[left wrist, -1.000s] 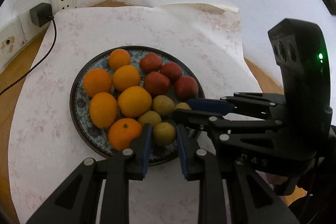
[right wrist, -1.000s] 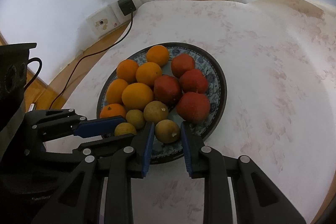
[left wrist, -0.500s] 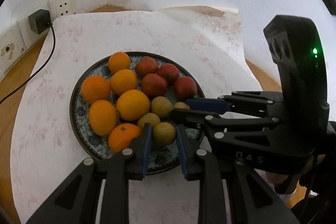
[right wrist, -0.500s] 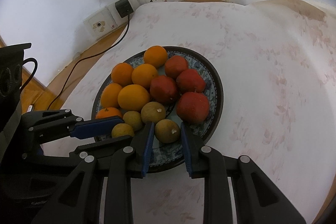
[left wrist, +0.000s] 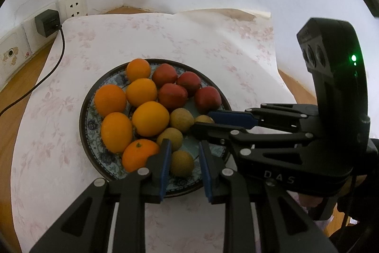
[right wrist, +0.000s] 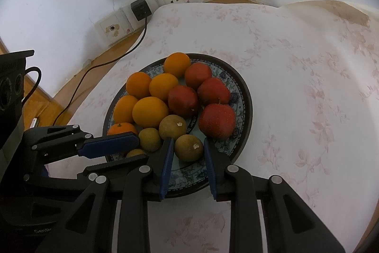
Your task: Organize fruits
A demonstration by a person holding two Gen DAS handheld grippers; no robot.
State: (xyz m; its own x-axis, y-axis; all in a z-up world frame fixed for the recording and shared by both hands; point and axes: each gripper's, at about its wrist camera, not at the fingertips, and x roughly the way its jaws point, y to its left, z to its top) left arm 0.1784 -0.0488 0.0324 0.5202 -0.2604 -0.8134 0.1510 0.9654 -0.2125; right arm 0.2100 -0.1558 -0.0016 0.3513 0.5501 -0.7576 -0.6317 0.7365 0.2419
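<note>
Nothing has shifted since a second ago: left gripper (left wrist: 182, 164) and right gripper (right wrist: 188, 159), jaws narrow and empty, hover over the plate (right wrist: 246, 96) holding sorted oranges (right wrist: 150, 112), apples (right wrist: 216, 120), brown fruits (right wrist: 188, 147)

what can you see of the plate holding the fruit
The plate is round and shallow, with a dark rim and a blue floral pattern on a pale glazed face, likely ceramic. It sits flat on a white flowered cloth. Fruit fills it in groups: oranges on the left, red apples on the right, small brownish fruits nearest the camera. Part of its near rim is hidden behind the jaws.
</note>
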